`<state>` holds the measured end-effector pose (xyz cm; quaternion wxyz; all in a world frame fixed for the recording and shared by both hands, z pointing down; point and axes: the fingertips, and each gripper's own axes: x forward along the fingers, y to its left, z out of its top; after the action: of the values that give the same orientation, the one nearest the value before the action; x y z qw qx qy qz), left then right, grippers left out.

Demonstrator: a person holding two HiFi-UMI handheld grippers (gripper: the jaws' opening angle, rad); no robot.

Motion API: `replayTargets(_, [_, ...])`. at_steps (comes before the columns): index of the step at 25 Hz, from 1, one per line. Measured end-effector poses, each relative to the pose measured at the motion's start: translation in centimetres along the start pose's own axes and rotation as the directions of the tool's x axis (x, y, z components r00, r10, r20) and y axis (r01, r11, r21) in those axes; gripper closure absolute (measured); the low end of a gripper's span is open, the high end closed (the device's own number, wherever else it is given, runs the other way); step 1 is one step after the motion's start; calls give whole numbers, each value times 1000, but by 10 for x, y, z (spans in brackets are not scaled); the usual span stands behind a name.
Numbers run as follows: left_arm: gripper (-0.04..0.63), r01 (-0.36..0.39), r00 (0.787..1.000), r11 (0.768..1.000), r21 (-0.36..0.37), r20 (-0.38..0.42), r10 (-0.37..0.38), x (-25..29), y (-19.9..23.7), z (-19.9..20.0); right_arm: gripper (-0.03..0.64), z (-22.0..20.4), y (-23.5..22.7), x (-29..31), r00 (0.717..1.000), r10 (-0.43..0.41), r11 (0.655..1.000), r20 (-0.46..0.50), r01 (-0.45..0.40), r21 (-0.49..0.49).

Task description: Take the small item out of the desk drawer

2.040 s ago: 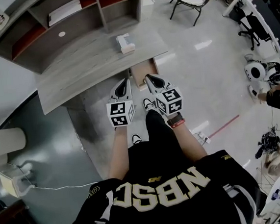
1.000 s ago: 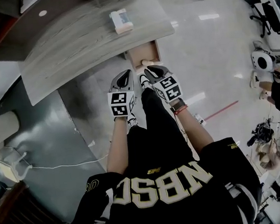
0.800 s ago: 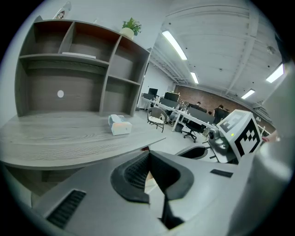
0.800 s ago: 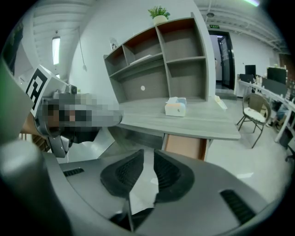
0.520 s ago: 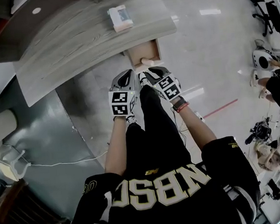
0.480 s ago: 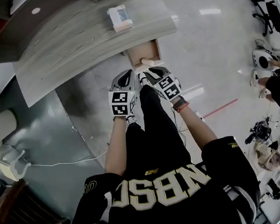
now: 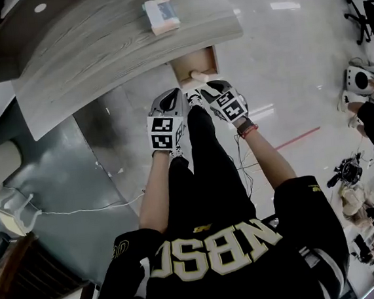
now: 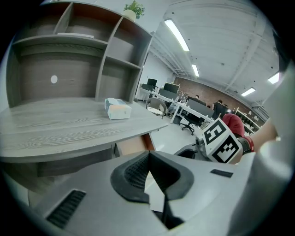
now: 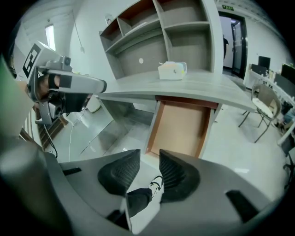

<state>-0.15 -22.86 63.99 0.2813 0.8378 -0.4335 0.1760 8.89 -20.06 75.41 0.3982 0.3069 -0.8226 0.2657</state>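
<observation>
The wooden desk drawer (image 7: pixel 195 62) stands pulled out from under the grey desk (image 7: pixel 98 49). A small pale thing (image 7: pixel 197 77) shows at its front end in the head view. In the right gripper view the drawer (image 9: pixel 182 124) shows only a bare tan bottom; its front part is hidden behind the jaws. My right gripper (image 7: pixel 202 88) (image 9: pixel 150 156) hangs just in front of the drawer, its jaws opening with nothing between them. Beside it, to the left, my left gripper (image 7: pixel 172 97) (image 8: pixel 147 156) is shut and empty.
A tissue box (image 7: pixel 161 13) (image 9: pixel 172 70) (image 8: pixel 117 108) lies on the desk, with a shelf unit (image 8: pixel 83 60) behind it. My own leg and shoe (image 9: pixel 154 186) are below the grippers. A white cable (image 7: pixel 81 208) runs over the floor at left.
Both grippers have moved closer to the drawer's front, the right one almost up to it. The desk has slid toward the top of the head view.
</observation>
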Motion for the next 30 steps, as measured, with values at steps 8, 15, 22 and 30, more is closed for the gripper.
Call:
replayTargets(8, [589, 12, 999, 1000, -10, -30, -12, 21, 0, -9, 477, -19, -27, 29, 997, -4, 1000, -75, 4, 4])
replayTargets(15, [589, 4, 999, 999, -34, -52, -6, 33, 2, -18, 460, -35, -45, 49, 993, -5, 1000, -120, 7, 15])
replayTargets(22, [589, -1, 997, 999, -40, -79, -2, 44, 8, -31, 433, -49, -54, 74, 988, 16, 999, -152, -9, 49])
replayTargets(30, [589, -18, 996, 998, -53, -93, 13, 45, 13, -37, 399, -49, -58, 95, 985, 33, 995, -167, -17, 96])
